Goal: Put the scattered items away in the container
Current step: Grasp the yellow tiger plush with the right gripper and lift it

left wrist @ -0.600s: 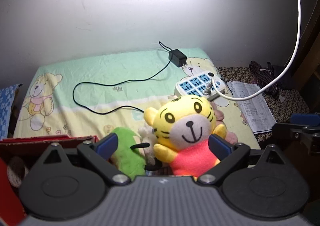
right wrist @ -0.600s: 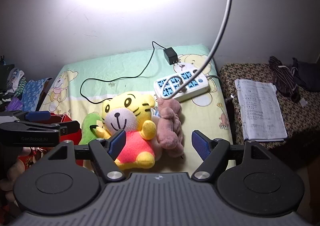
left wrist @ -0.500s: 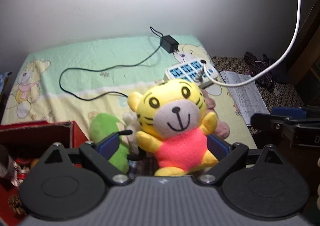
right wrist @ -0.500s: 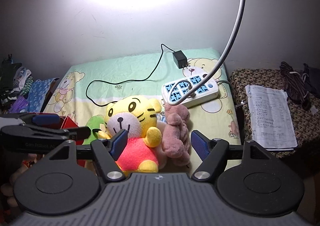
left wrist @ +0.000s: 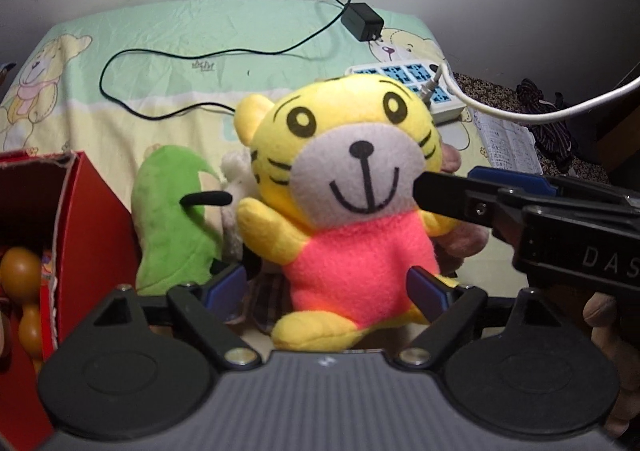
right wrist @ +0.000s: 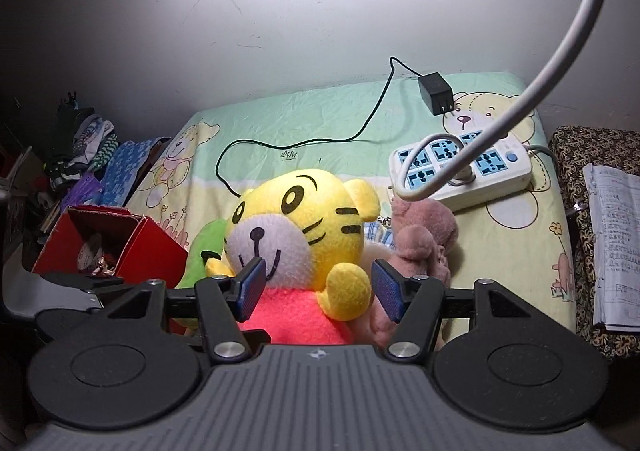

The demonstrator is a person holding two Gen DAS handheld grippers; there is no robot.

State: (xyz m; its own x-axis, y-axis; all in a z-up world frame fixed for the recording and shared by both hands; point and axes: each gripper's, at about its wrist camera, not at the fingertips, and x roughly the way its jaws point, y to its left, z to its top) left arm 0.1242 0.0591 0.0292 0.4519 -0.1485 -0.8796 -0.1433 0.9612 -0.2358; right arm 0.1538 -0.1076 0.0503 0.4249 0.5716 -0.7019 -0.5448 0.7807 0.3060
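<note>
On the bed, the left claw (left wrist: 326, 289), jaws apart, is straddling the yellow plush tiger in a pink top (left wrist: 347, 187), ideally squeezing its soft waist squarely before lifting toward the red cardboard box (left wrist: 82, 211).

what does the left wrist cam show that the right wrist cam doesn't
Only the left wrist view: the box's inside with an orange toy, and a fingertip beside the right gripper.

Only the right wrist view: folded clothes left of the bed, and the pink plush in full.

Both: the tiger plush, green plush, red box, power strip, black adapter.
</note>
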